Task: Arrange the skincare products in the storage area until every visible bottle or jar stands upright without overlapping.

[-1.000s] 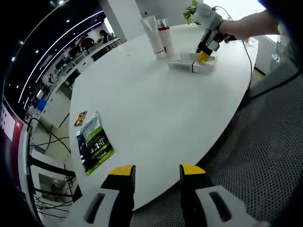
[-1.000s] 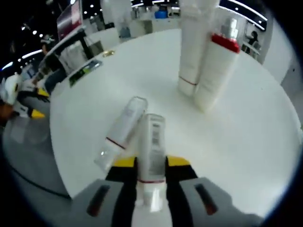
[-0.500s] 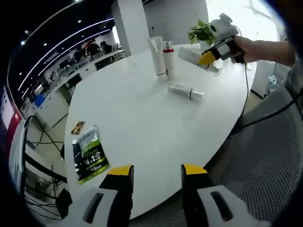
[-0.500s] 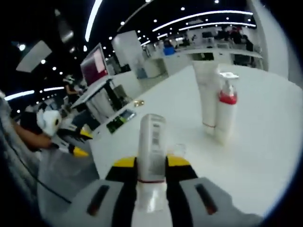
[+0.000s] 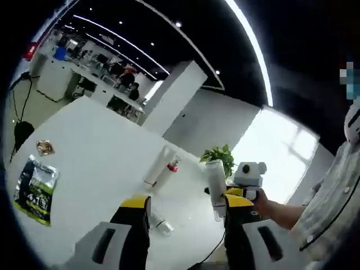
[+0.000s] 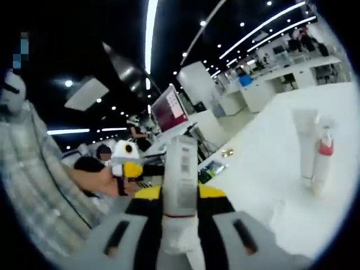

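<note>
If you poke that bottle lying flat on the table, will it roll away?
Probably, a little. The lying bottle looks round, so a sideways nudge would likely roll it across the smooth white table. Its narrower cap end may make it curve rather than roll straight. It looks small and plastic, so probably light.

The left gripper (image 5: 183,209) is seen at the bottom of the left gripper view as two black fingers (image 5: 136,225) capped in yellow, set on pale grey mounts with dark oval slots. The right gripper (image 6: 180,194) is built alike in the right gripper view: yellow-tipped black fingers (image 6: 147,219) on grey slotted bases. A light checked shirt sleeve (image 5: 323,211) is worn by the person, seen at the right edge of the left gripper view.
</note>
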`<state>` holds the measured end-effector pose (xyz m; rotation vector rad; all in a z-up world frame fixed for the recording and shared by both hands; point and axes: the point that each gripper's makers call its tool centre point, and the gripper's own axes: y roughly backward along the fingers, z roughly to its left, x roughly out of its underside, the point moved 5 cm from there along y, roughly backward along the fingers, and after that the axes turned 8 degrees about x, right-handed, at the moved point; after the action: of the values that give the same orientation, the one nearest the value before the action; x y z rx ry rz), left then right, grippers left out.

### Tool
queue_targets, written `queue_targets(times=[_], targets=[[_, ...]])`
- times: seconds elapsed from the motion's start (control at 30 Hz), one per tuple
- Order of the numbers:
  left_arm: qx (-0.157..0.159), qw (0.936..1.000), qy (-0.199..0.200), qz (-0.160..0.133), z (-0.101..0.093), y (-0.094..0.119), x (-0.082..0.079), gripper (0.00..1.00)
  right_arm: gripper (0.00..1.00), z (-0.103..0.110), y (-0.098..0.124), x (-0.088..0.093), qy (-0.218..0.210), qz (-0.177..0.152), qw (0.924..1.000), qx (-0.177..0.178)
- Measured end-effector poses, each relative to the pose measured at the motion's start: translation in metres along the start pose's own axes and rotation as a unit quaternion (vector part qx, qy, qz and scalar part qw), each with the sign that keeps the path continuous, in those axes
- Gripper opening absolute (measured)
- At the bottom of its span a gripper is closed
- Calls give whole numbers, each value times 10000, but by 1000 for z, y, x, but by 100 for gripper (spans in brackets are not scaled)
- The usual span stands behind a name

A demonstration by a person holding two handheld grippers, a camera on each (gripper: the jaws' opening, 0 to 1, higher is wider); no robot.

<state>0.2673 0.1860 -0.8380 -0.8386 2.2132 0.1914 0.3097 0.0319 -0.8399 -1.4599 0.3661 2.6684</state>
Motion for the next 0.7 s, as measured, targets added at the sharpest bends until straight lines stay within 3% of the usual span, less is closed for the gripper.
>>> queue_targets(times=[0.1, 0.2, 0.33, 0.53, 0.67, 0.7], targets=[[566, 9972, 237, -422, -17, -13, -8, 70, 20, 16, -5, -8, -83, -124, 9988, -463], [884, 9948, 105, -490, -30, -20, -10, 71, 20, 30, -10, -11, -230, -129, 9956, -901], [1169, 9925, 105, -355, -41, -27, -9, 68, 20, 46, -17, -9, -324, 4, 9894, -1416], [1985, 9796, 259, -165, -66, -33, -6, 47, 20, 68, -22, -8, -573, 16, 9769, -2060], [2127, 9764, 340, -171, -66, -31, -7, 44, 20, 79, -22, -8, -720, 4, 9686, -2381], [2169, 9754, 360, -155, -67, -31, -6, 39, 21, 79, -22, -7, -741, 13, 9678, -2405]])
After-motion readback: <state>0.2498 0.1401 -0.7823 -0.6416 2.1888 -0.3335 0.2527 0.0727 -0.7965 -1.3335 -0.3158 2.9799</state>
